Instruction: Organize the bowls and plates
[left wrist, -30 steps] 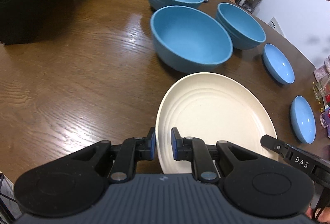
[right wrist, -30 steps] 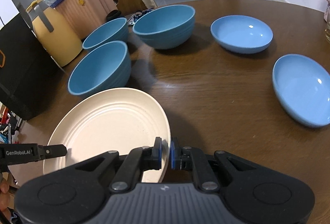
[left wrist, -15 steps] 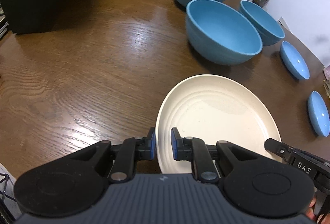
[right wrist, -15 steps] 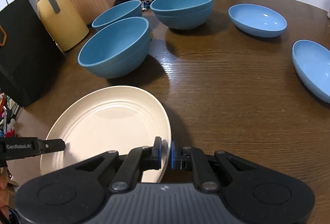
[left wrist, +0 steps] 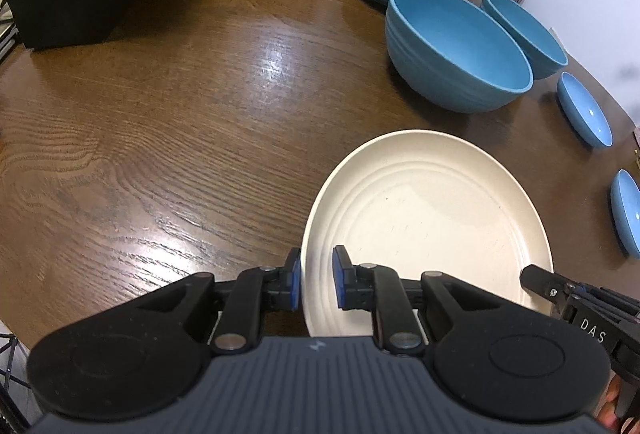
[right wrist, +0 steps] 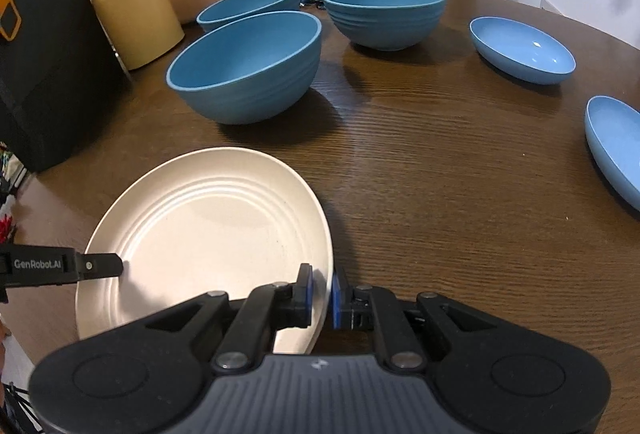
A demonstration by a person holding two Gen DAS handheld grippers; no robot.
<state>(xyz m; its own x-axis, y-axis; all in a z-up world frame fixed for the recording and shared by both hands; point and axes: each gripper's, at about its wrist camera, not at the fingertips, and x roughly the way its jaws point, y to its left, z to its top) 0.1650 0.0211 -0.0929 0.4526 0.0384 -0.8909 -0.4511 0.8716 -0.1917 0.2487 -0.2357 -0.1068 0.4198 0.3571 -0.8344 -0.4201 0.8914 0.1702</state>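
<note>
Since a second ago, cream plate (left wrist: 432, 218) carried back from the blue bowls (right wrist: 248, 70) and lower toward the table (left wrist: 168, 106), left gripper (left wrist: 316, 278) and right gripper (right wrist: 321, 294) moving with it. Bowls now farther up both views. More bare wood ahead of the plate.

Both wrist cameras look steeply down, close, sharing the cream plate (left wrist: 432, 210).

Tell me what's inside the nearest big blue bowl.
Nothing shows inside the bowl: the far inner wall and most of the bottom are bare blue. Its near rim hides the near inner wall, so something small lying there cannot be ruled out.
</note>
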